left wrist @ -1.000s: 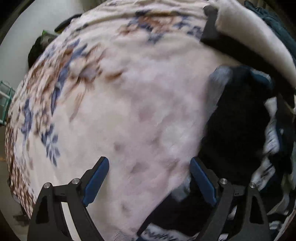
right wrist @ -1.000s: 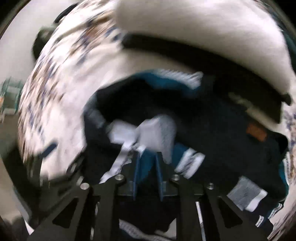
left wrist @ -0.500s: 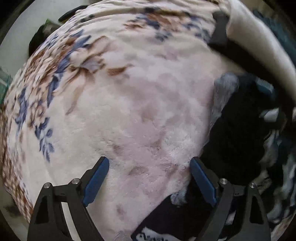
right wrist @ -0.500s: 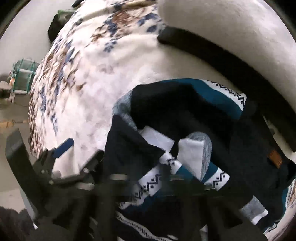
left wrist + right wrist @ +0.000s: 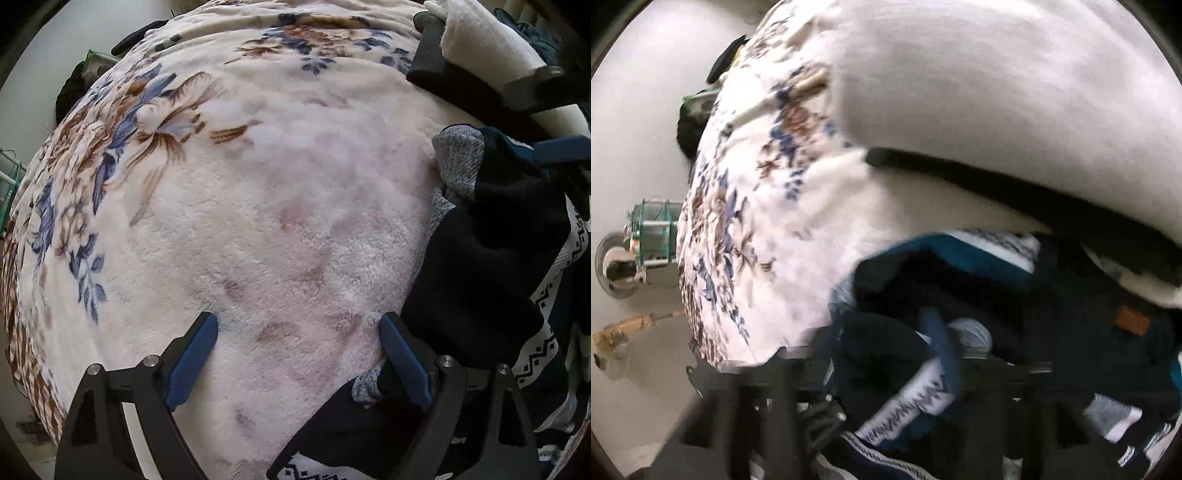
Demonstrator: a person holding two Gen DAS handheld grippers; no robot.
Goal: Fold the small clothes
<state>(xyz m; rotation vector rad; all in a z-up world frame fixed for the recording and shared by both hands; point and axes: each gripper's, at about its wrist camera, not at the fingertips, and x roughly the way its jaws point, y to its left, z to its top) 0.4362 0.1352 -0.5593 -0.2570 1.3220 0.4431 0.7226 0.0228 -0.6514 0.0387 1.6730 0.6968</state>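
Fleecy cream blanket (image 5: 288, 206) with blue and brown flowers covers the bed. At its right side lies a heap of small clothes (image 5: 491, 258): black, teal and grey socks with white patterned bands. Left gripper (image 5: 295, 354) hangs over bare blanket with its jaws spread wide and nothing between them, its right finger just beside the heap. Right gripper (image 5: 905, 387) is blurred above the heap; its jaws have just been opening, and whether cloth sits between them cannot be told.
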